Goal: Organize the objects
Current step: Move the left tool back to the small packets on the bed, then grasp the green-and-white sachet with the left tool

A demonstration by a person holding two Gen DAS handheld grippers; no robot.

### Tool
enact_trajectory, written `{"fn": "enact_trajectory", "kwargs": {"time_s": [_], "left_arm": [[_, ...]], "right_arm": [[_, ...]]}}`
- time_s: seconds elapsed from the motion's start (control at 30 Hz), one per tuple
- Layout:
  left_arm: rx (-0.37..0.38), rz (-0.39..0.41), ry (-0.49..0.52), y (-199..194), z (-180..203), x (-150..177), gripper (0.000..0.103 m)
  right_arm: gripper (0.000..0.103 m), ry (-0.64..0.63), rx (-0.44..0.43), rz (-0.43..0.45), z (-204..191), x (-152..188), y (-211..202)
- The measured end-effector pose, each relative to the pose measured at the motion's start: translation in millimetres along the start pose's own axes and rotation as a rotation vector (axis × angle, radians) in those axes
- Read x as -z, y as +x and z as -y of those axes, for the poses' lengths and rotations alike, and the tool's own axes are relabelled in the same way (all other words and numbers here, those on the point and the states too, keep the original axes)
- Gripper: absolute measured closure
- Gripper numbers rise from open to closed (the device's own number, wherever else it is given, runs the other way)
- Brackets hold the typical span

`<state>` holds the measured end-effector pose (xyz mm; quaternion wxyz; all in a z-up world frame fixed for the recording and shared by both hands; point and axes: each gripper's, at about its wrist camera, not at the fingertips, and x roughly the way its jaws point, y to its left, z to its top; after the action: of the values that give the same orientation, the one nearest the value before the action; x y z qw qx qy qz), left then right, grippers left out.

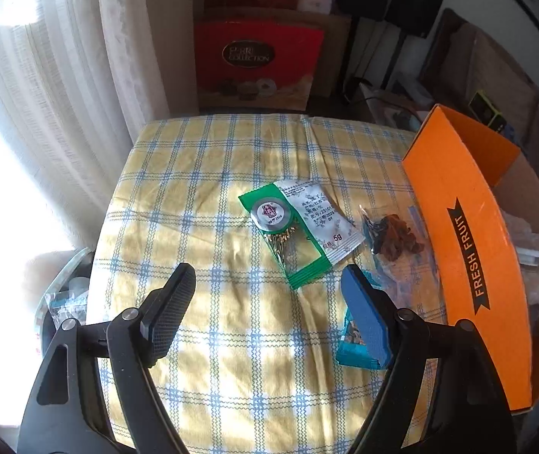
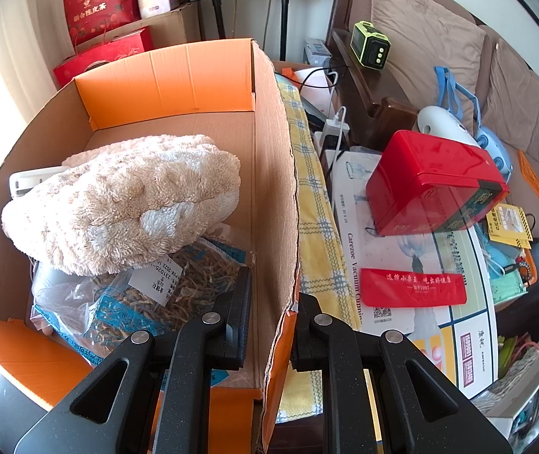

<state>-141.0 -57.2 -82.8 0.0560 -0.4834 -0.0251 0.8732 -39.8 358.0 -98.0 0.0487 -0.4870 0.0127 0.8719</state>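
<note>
the left gripper (image 1: pixel 267 316) hangs with jaws spread wide and empty above the checked tablecloth (image 1: pixel 201 174). beside the orange box (image 1: pixel 458 204) lie a green packet (image 1: pixel 288 234), a white sachet (image 1: pixel 320 219) overlapping it, a clear bag of brown pieces (image 1: pixel 394 238) and a teal packet (image 1: pixel 351 340). the right gripper (image 2: pixel 274 325) clamps the orange box's side wall (image 2: pixel 275 189); inside the box sit a fluffy cream cloth (image 2: pixel 125 200) and a bag of dried herbs (image 2: pixel 178 287).

Woven checked tablecloth (image 1: pixel 209 196); matt corrugated cardboard box (image 2: pixel 269 174); fluffy plush towel (image 2: pixel 125 196); glossy plastic packets (image 1: pixel 299 234).
</note>
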Motion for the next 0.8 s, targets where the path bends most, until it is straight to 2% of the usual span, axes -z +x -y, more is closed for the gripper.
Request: {"fn": "enact_trajectory", "kwargs": {"time_s": [0.17, 0.33, 0.53, 0.63, 0.67, 0.8], "left_arm": [[-0.012, -0.003, 0.005, 6, 1, -4, 0.026], [-0.023, -0.044, 0.004, 26, 2, -15, 0.026], [-0.049, -0.083, -0.042, 51, 1, -33, 0.026], [-0.022, -0.097, -0.078, 58, 3, -40, 0.019], [-0.021, -0.095, -0.081, 60, 4, -42, 0.014], [-0.048, -0.102, -0.074, 69, 12, -52, 0.012]], "right_arm": [[0.087, -0.004, 0.004, -0.002, 0, 0, 0], [0.087, -0.009, 0.007, -0.006, 0, 0, 0], [0.087, -0.010, 0.011, -0.008, 0, 0, 0], [0.087, -0.010, 0.011, -0.010, 0, 0, 1], [0.087, -0.010, 0.011, -0.009, 0, 0, 1], [0.087, -0.010, 0.012, -0.010, 0, 0, 1]]}}
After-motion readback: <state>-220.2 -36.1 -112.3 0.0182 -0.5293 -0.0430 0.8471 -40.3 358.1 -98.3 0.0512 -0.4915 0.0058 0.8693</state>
